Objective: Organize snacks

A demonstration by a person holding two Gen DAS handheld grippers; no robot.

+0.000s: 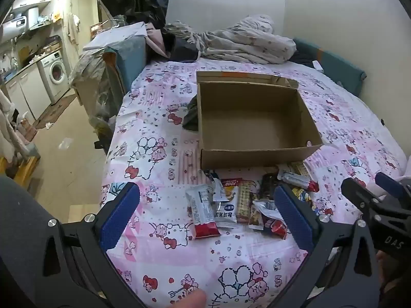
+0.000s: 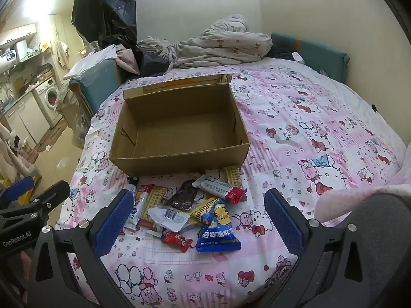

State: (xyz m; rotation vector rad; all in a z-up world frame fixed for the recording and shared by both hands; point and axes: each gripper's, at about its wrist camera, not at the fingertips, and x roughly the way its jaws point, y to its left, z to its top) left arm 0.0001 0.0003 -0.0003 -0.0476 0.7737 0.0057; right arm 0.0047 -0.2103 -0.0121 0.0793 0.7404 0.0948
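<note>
**Two grippers spread wide above a snack pile, box empty**

Both grippers hang over the bed with fingers fully released and nothing between the pads. Seen from its own camera, the left gripper (image 1: 205, 213) frames the left half of the snacks (image 1: 246, 202); its blue pads touch none of them, though the right pad overlaps the pile in view. The right gripper (image 2: 197, 220) frames the pile's right half in the same way, clear of every packet.

One cardboard box (image 2: 179, 159), open-topped and empty, sits on the pink sheet (image 2: 308, 133) just behind the pile, its near wall almost touching the farthest packets. Roughly ten packets lie loosely overlapped; an exact count cannot be made. Among them: one blue pouch (image 2: 218, 233) nearest the right gripper, one small red packet (image 2: 177, 240) beside it, one white bar with a red end (image 2: 221, 188) near the box, and another white bar with a red end (image 1: 203, 213) at the pile's left.

Bare sheet lies open right of the box and in front of the pile. The bed's left edge drops to the floor (image 1: 66, 169) near the box's left side. One rumpled blanket (image 2: 223, 43) lies well behind.
</note>
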